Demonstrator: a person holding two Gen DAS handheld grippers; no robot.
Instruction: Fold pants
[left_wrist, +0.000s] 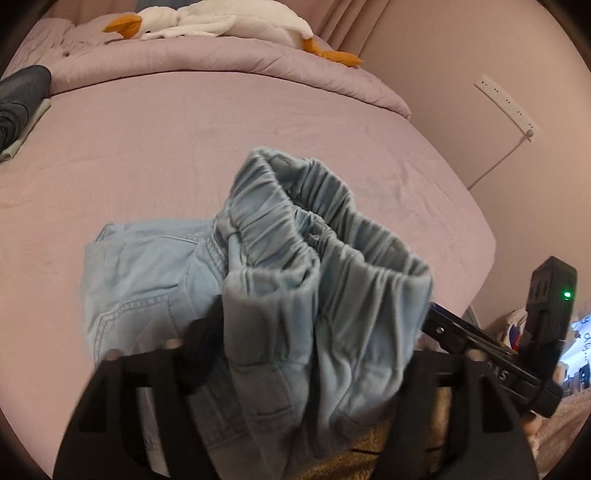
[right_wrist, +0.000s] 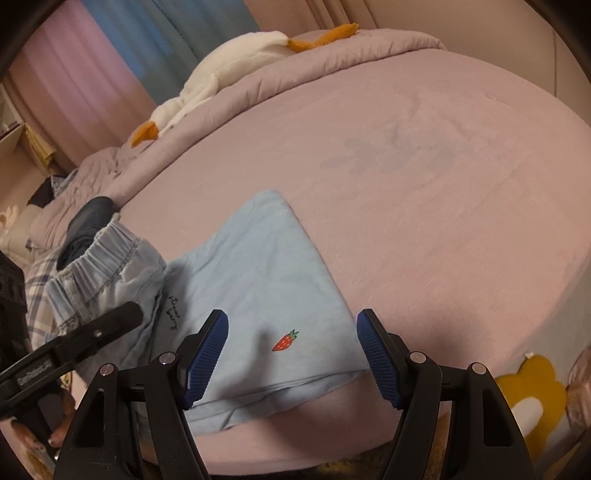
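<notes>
Left gripper (left_wrist: 295, 354) jaws apart, pants (left_wrist: 295, 258) waistband draped between | right gripper (right_wrist: 291, 354) open, empty | next: flatten waistband at bed (right_wrist: 443, 184) near edge

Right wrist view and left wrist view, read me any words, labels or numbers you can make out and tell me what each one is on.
"AS": end of a partly hidden white marking on the right gripper's black bar, seen from the left wrist.
Small dark cursive embroidery on the pants, near the strawberry patch: too small to read.
White label on the left gripper arm, seen from the right wrist: too blurred to read.
</notes>
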